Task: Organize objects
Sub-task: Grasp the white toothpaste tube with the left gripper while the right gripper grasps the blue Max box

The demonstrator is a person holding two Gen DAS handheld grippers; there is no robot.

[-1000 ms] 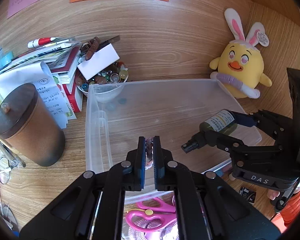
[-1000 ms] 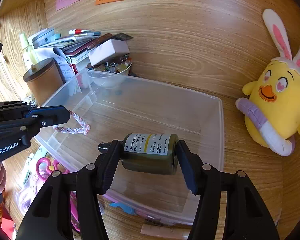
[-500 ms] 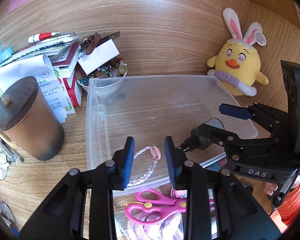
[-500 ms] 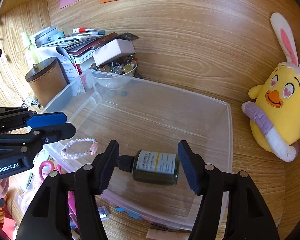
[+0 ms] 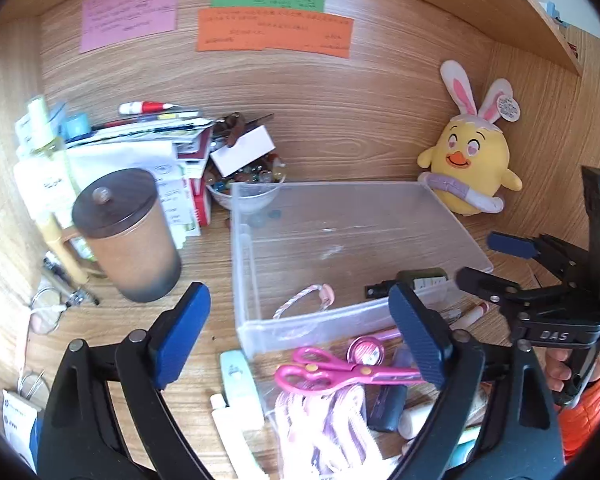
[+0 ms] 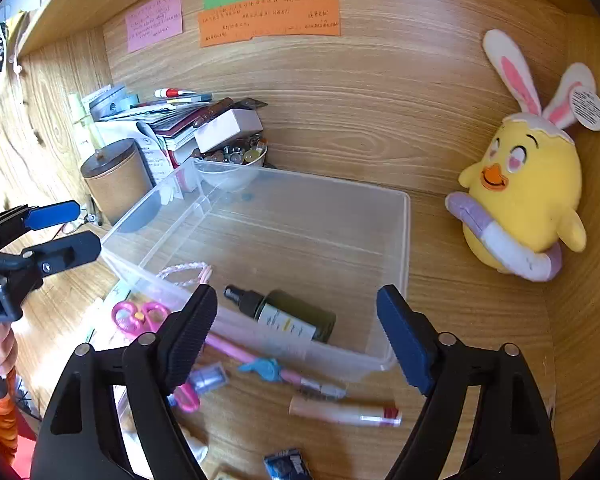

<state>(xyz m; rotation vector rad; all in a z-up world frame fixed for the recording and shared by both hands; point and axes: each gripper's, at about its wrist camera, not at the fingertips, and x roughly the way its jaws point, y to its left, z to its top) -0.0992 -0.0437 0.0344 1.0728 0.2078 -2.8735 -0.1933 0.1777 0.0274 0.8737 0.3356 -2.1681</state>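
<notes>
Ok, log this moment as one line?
left tongs: opening, empty | right tongs: opening, empty | bracelet, spray bottle: lying in clear bin | scissors: outside bin

Yellow plush chick [image 5: 470,172], lidded canister [image 5: 130,236]

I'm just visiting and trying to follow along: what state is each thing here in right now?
Clear bin: open-topped, two items inside.
Spray bottle: lying on its side in the bin, cap on.
Braided bracelet: lying loose in the bin.
Brown jar: upright, lid on.
Pink scissors: closed, outside the bin.
Left gripper: jaws opening, nothing between them.
Right gripper: jaws opening, nothing between them.
</notes>
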